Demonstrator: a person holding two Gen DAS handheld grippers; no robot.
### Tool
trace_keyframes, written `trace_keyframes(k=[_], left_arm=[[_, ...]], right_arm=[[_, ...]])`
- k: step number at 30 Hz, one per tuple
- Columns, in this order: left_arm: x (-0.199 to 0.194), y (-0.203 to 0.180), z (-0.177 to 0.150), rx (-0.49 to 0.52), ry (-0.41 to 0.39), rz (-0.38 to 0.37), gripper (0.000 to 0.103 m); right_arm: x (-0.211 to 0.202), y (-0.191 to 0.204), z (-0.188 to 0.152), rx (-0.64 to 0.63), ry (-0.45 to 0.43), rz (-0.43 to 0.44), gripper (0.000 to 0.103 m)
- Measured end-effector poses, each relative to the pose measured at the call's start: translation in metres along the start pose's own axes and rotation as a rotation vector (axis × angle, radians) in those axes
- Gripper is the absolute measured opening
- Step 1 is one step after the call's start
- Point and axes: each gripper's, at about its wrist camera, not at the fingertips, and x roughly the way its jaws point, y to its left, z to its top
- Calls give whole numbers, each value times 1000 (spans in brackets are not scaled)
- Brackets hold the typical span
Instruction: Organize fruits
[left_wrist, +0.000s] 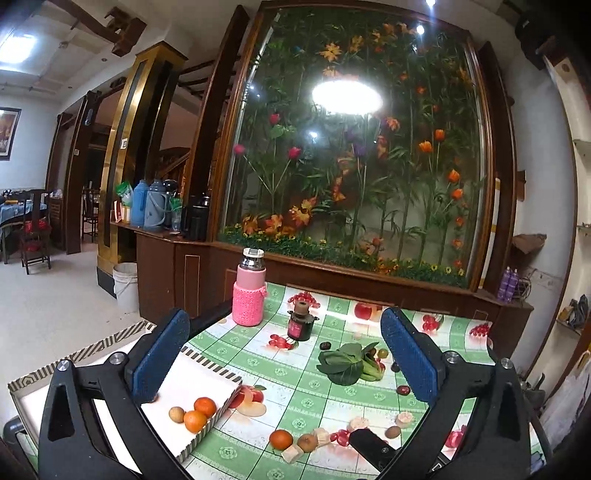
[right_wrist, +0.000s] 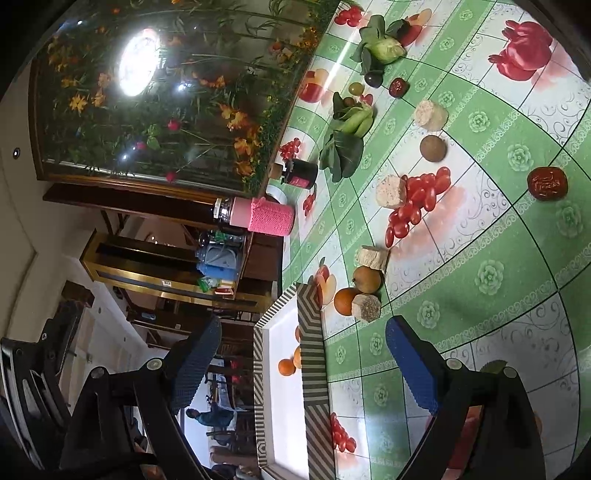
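Note:
A white tray with a striped rim (left_wrist: 207, 363) sits at the table's left; two oranges (left_wrist: 199, 413) and a small brown fruit (left_wrist: 176, 414) lie in it. On the cloth beside it lie an orange (left_wrist: 281, 439), a brown fruit (left_wrist: 307, 442), another brown fruit (left_wrist: 392, 431), red dates (left_wrist: 403, 390) and beige blocks (left_wrist: 293, 453). My left gripper (left_wrist: 288, 363) is open and empty above the tray's edge. My right gripper (right_wrist: 301, 363) is open and empty, rolled sideways over the tray (right_wrist: 312, 354), with the orange (right_wrist: 345, 301) and brown fruit (right_wrist: 366, 279) ahead.
A pink-sleeved bottle (left_wrist: 249, 291) and a dark jar (left_wrist: 301, 321) stand at the table's back. Leafy greens (left_wrist: 345, 363) lie mid-table with small dark fruits. A glass flower display stands behind the table. The right gripper's black tip (left_wrist: 373, 448) shows low in the left wrist view.

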Motion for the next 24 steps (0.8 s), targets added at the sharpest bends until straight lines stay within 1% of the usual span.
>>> trace_keyframes(k=[3, 5, 9, 11, 15, 17, 18, 20, 22, 24], left_arm=[[2, -2, -2, 20, 25, -10, 103], [0, 0, -2, 16, 19, -12, 103], [-5, 7, -1, -30, -10, -24, 103], [-2, 6, -1, -19, -1, -30, 103], [12, 2, 1, 24, 83, -75, 103], [16, 8, 1, -13, 91, -82, 103], [20, 15, -1, -54, 110, -96, 103], [29, 22, -7, -84, 144, -100, 103], [46, 21, -15, -6, 211, -62, 103], [66, 17, -30, 100, 311, -67, 103]], right_arm=[[-1, 5, -1, -26, -4, -5, 92], [0, 7, -1, -31, -3, -4, 93], [-1, 3, 1, 1, -2, 6, 93], [0, 4, 1, 0, -6, 1, 93], [5, 8, -3, -16, 14, 6, 93], [9, 11, -4, -34, 27, 12, 94], [12, 10, -4, -39, 40, 11, 94], [11, 8, 0, -45, 48, -6, 94], [3, 6, 11, -72, 21, -49, 94], [-8, 13, 26, -206, -7, -165, 94]])
